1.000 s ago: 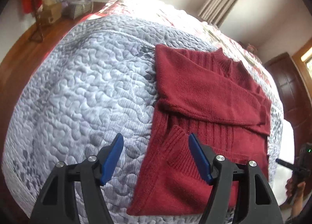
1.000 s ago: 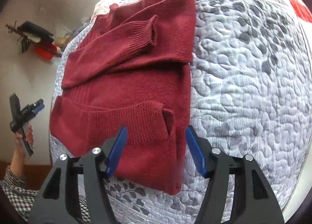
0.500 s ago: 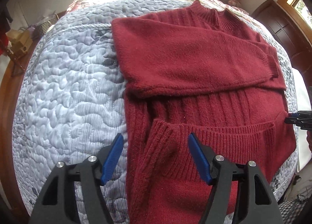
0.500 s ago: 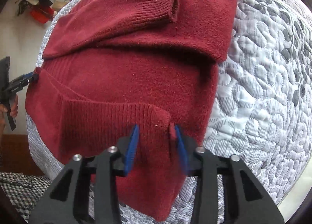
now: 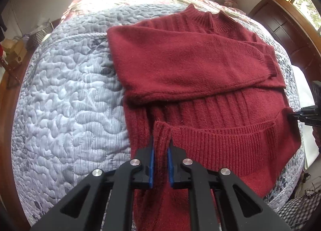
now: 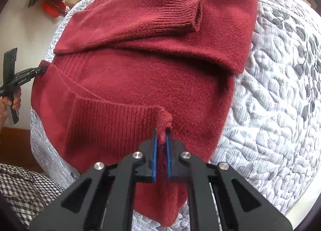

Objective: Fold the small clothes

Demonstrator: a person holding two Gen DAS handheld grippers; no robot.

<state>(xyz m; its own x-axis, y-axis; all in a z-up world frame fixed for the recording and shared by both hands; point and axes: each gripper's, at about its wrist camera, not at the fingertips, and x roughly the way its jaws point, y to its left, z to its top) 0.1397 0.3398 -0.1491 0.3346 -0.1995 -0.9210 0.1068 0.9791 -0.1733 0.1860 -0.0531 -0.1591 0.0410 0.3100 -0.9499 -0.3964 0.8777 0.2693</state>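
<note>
A dark red sweater (image 5: 196, 82) lies spread on a grey quilted bedspread (image 5: 66, 110), its collar toward the far edge of the bed and its ribbed hem toward the near edge, with both sleeves already crossed over the chest. The left gripper (image 5: 160, 146) is clamped on the hem's left corner, a pinch of ribbed knit standing up between its blue pads; the right gripper (image 6: 161, 140) is likewise clenched on the hem's right corner, a tuft of fabric bunched between its tips. Holding both bottom corners at once suggests the hem is about to be carried up toward the collar, halving the garment while keeping its edge straight. The sleeve cuff (image 6: 180, 14) rests on top and could slip if the lift is uneven. How many layers each gripper has caught cannot be made out, and the sweater's near edge is hidden beneath the grippers' black frames. A checked sleeve (image 6: 26, 188) shows at one corner.
</note>
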